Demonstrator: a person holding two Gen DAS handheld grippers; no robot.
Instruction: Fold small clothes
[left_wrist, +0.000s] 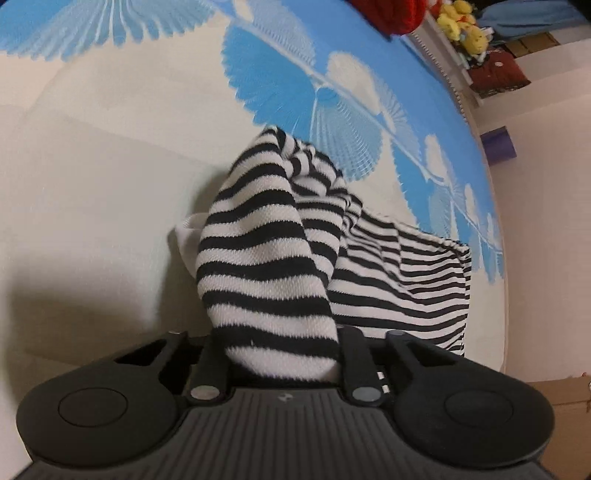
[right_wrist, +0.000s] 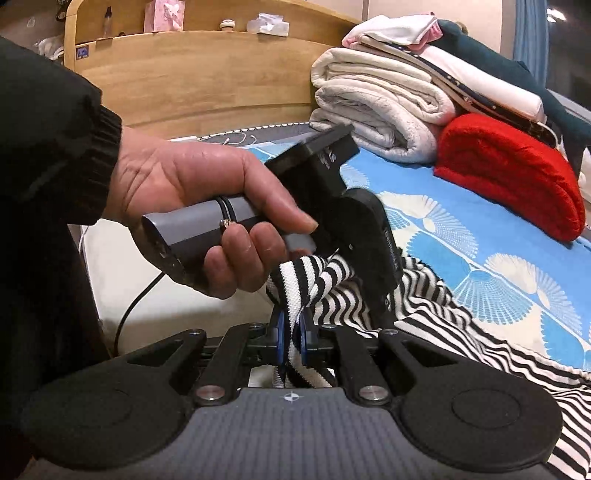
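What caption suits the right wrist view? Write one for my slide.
Right gripper pinches the striped garment while the left gripper holds it alongside.

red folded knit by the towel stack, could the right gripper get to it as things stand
Probably not right away: the right gripper is shut on the striped garment, and the left gripper sits between it and the red knit.

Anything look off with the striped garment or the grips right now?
Nothing damaged. The striped garment is bunched and twisted, not flat on the bedsheet. Both tools grip it close together: right tool pinches a rolled edge, left tool a thick wad.
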